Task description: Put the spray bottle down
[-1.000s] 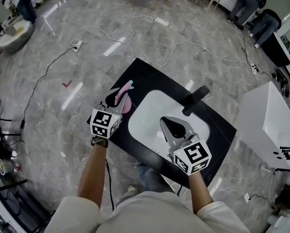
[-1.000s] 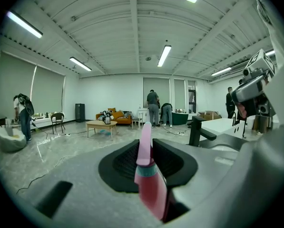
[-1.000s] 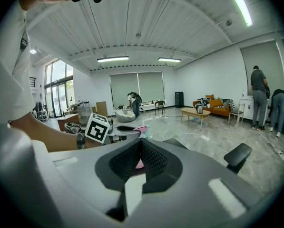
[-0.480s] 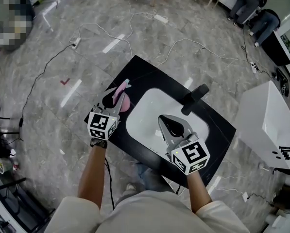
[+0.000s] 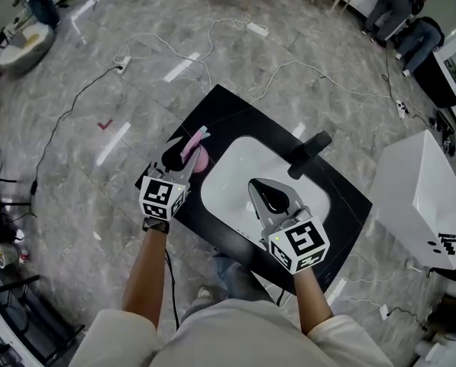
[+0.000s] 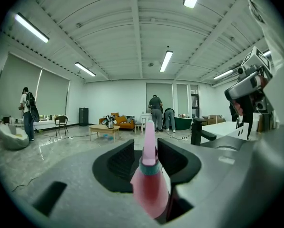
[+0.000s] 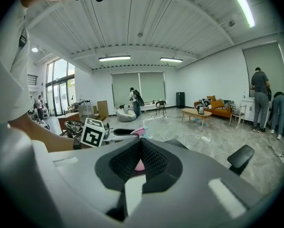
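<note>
1. The bottle (image 5: pixel 191 153) is at the left part of the counter (image 5: pixel 235 113), just beside the sink (image 5: pixel 235 182). Its nozzle leans up and away from me. I cannot tell whether its base sits flat on the counter.
2. My left gripper (image 6: pixel 144 151) has just been opening its jaws. The bottle stands between them, but the pads are clear of it on both sides, so it is released.
3. My right gripper (image 7: pixel 141 148) hangs over the sink with its jaws clenched on nothing.
4. I judge the bottle to be light, stiff pink plastic with a smooth, rather slippery skin. It has a wide body and a thin, tall nozzle, so I expect it to tip easily if I brush it while backing out.
5. If I must take it again, I would grip the wide body below the collar, not the nozzle.
6. Count: one bottle, one sink, one faucet (image 5: pixel 308 153), one counter, two grippers.
</note>
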`<act>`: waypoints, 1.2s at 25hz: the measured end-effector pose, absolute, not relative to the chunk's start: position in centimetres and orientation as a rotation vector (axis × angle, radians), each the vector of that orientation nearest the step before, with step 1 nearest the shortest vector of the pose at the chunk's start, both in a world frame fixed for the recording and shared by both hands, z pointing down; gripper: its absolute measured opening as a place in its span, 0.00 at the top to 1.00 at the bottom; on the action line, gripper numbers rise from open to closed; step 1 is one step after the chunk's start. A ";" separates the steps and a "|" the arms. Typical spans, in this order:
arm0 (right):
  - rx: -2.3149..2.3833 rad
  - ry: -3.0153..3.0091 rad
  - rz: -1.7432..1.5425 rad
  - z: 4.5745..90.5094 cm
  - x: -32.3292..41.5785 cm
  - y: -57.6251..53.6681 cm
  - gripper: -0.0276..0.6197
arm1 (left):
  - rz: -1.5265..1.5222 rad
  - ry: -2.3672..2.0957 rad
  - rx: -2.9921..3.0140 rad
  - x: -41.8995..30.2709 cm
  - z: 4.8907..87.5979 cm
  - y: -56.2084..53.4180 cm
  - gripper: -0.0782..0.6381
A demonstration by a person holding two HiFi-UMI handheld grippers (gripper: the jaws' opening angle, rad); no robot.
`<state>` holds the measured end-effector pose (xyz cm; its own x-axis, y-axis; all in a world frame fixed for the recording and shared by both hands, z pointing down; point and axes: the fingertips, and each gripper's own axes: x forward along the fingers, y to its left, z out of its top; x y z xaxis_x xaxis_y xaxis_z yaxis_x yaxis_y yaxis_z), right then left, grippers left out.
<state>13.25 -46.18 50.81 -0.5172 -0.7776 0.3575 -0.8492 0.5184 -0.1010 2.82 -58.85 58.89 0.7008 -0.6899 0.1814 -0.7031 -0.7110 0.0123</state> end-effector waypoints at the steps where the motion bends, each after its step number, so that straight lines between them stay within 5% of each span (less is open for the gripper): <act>1: 1.372 -2.494 0.381 50.7 13.3 -46.1 0.95 | 0.251 -1.157 2.824 2.8 58.8 -58.7 0.66; 16: 1.452 -2.493 0.290 48.1 13.4 -44.6 0.95 | 0.304 -1.183 2.864 1.2 56.8 -56.0 0.66; 22: 1.482 -2.511 0.236 46.0 12.4 -43.9 0.95 | 0.366 -1.233 2.874 -0.9 54.2 -53.9 0.82; 30: 1.457 -2.545 0.127 43.3 9.7 -41.6 0.95 | 0.407 -1.207 2.946 -2.1 49.5 -48.6 0.89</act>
